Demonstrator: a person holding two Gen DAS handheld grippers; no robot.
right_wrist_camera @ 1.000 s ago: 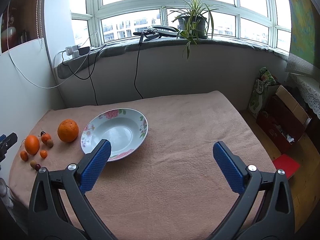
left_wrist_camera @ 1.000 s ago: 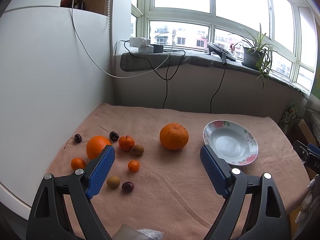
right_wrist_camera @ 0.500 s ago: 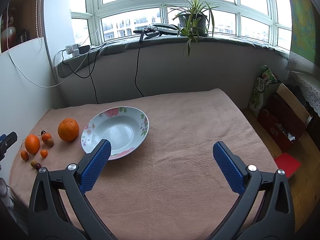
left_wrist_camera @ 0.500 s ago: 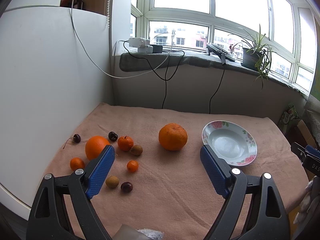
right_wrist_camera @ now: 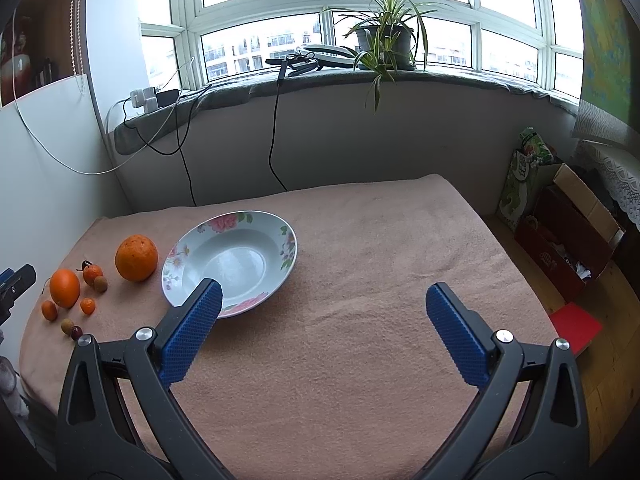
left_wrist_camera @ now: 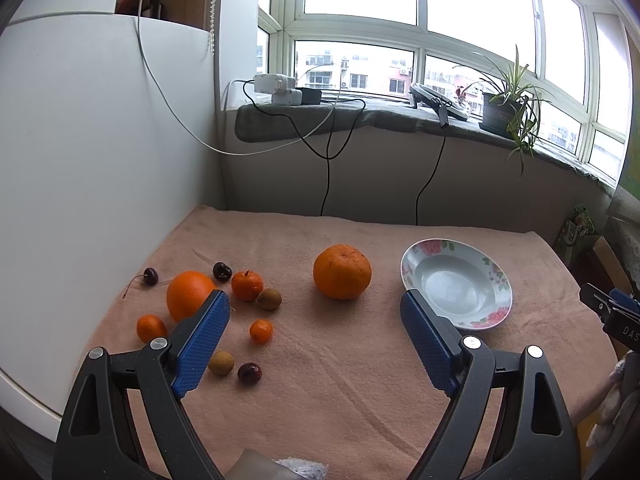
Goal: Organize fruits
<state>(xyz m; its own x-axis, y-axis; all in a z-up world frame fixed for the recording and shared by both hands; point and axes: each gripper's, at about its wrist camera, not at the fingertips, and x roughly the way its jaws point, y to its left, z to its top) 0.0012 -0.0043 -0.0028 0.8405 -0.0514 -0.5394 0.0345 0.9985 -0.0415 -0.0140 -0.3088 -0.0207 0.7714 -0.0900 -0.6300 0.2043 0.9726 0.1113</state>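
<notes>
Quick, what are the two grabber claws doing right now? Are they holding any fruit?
Left gripper: open, holding nothing, above the pink towel-covered table.
Right gripper: open, holding nothing, near the flowered white plate.

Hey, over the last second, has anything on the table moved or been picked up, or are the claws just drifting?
Nothing was picked up or let go. Both claws only drifted: the left claw eased slightly, and the right claw eased toward the floral plate, which now sits a little higher in its view. Both stayed open and empty. The big orange, the small fruits and the plate stayed where they were on the pink cloth.
</notes>
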